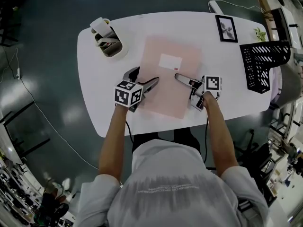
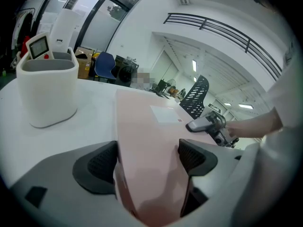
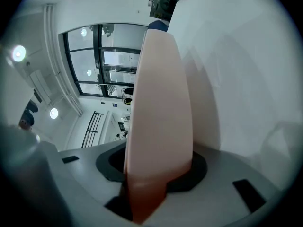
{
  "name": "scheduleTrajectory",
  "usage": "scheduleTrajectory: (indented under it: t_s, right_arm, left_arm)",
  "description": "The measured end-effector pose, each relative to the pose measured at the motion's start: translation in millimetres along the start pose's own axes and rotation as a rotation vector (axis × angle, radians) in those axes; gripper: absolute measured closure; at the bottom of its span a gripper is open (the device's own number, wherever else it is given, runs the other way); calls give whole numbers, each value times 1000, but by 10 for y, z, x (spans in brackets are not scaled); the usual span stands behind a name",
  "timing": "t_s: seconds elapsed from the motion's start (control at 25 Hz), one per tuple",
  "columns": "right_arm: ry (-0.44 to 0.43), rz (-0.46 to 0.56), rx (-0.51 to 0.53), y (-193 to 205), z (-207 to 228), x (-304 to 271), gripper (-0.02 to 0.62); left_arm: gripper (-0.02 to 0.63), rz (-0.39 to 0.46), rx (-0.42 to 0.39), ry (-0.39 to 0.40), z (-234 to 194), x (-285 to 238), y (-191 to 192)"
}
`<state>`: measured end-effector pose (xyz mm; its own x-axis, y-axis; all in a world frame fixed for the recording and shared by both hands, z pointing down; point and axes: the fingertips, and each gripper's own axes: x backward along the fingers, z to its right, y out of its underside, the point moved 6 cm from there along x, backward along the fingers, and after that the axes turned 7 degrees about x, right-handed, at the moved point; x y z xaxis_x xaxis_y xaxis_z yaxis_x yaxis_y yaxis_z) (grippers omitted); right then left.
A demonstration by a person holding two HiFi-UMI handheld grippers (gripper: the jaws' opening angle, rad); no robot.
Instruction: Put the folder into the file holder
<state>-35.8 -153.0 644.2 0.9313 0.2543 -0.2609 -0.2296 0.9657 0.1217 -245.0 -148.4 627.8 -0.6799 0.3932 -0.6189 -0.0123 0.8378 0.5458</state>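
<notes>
You're at the pick-up step. The folder [image 1: 165, 96] lies mid-desk [image 1: 106, 110], toward the front edge. Your left gripper [image 1: 143, 78] is clamped on its left edge, and your right gripper [image 1: 183, 79] pinches its right edge. Next, I'd judge, lift it, stand it upright, and carry it to the file holder [image 1: 262, 63] at the right edge.

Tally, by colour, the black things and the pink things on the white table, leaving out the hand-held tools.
Black: 2, the black mesh file holder and the black-framed picture.
Pink: 1, the flat pink plastic folder.
Total: 3.
</notes>
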Motion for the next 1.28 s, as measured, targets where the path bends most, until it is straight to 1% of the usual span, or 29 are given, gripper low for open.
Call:
scheduleTrajectory:
  t_s: [0.16,0.32,0.48,0.6,0.72,0.84,0.92,0.96,1.04,1.08,1.16,1.28]
  right_arm:
    - [-8,1,20,-16,-2,11,420]
    - [-6,43,29,43,-38,28,414]
    - [1,83,103,129,-180,76,413]
    - [3,112,140,170,-325,62,417]
    - [22,147,161,243,-475,112,423]
    - [73,184,200,304,-612,243,430]
    - [84,221,227,300,-717,350,433]
    - [83,246,241,284,-776,404,433]
    - [80,303,270,233,-908,512,434]
    - [85,334,287,213,-978,567,434]
    - [111,395,326,200,-1123,685,433]
    - [179,466,423,211,-1379,870,433]
  left_arm:
    - [193,-1,-2,0,10,-15,-5]
    - [193,-10,-11,21,14,-14,-5]
    - [193,-14,-7,91,19,47,-7]
    - [193,-4,40,150,-16,104,0]
    - [193,47,81,182,23,244,40]
    - [193,113,89,184,125,460,45]
    - [195,165,100,181,182,623,-2]
    - [195,186,94,173,201,702,-36]
    - [198,215,60,146,228,850,-112]
    - [209,227,36,129,242,919,-146]
    - [306,251,-16,103,291,1057,-209]
    - [421,280,-121,49,405,1244,-356]
